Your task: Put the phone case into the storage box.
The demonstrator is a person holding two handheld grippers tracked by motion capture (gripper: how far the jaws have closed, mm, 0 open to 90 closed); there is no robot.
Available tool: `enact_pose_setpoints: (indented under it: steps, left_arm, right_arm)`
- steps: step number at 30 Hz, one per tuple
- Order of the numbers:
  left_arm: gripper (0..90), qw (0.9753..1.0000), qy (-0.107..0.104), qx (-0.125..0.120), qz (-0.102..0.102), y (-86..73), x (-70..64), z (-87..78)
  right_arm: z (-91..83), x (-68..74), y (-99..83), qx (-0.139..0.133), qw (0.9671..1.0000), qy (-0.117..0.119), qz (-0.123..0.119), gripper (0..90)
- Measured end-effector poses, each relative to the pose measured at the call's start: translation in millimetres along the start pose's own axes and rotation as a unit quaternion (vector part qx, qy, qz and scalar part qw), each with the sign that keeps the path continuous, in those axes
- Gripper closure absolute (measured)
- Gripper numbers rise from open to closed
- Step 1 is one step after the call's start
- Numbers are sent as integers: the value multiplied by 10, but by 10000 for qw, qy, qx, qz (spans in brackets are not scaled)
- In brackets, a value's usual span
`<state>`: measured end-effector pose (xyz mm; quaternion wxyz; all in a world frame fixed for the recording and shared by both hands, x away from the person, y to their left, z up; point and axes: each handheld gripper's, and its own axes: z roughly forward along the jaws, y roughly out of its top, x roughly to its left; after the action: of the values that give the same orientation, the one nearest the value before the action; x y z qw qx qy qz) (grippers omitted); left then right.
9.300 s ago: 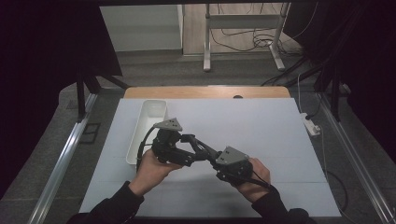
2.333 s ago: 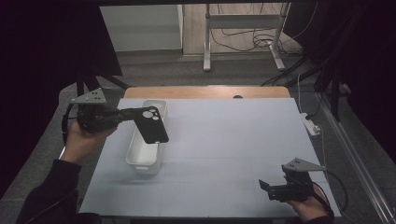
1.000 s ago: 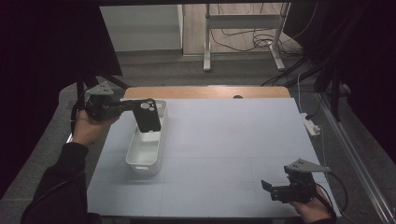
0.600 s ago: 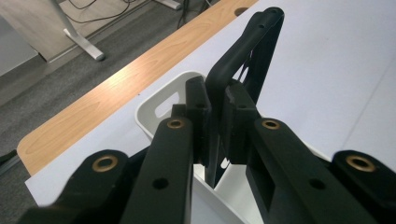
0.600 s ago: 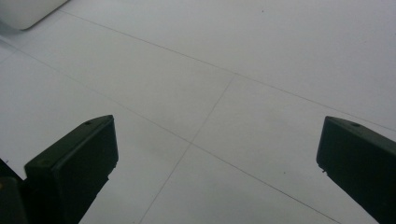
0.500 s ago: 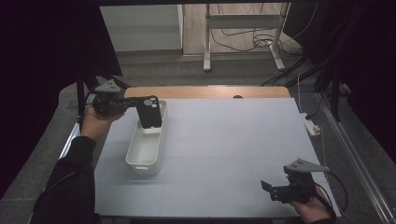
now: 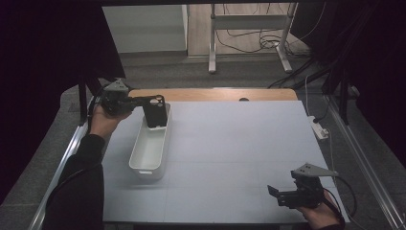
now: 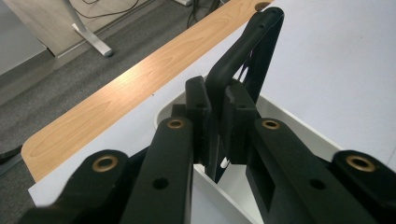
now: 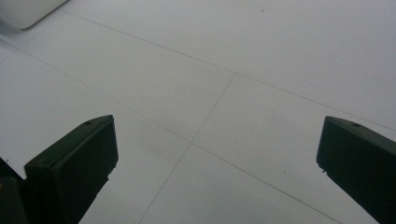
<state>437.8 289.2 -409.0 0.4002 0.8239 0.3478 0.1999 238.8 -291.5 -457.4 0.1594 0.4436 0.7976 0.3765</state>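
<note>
The tabletop (image 7: 239,143) is a pale blue-grey, crossed by thin darker seam lines, and its far edge is a strip of light wood grain (image 7: 215,94). The long tray (image 7: 149,149) is plain white. The phone case (image 7: 156,111) is matt black, as are the left gripper (image 7: 125,102) and the right gripper (image 7: 298,193); the plate on top of each is grey. The left gripper's black fingers (image 8: 198,112) carry brass-coloured rivets. The sleeve (image 7: 79,187) is black, and the floor (image 7: 201,72) beyond is dark grey.
</note>
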Motion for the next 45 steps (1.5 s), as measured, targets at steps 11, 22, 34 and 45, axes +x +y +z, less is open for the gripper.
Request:
enact_pose_setpoints:
  steps: [11, 22, 34, 45]
  left_arm:
    - [819, 9999, 47, -75, -95, 0, 122, 156]
    - [819, 9998, 191, -71, 31, 62, 166, 271]
    - [818, 9994, 198, -188, 214, 29, 196, 370]
    - [735, 9990, 316, -274, 145, -28, 204, 427]
  right_arm:
    - [0, -3, -3, -5, 10000, 28, 14, 0]
    - [-2, -4, -5, 7, 10000, 34, 11, 0]
    - [-2, -7, -8, 26, 10000, 61, 14, 0]
    - [7, -8, -5, 56, 9999, 83, -5, 0]
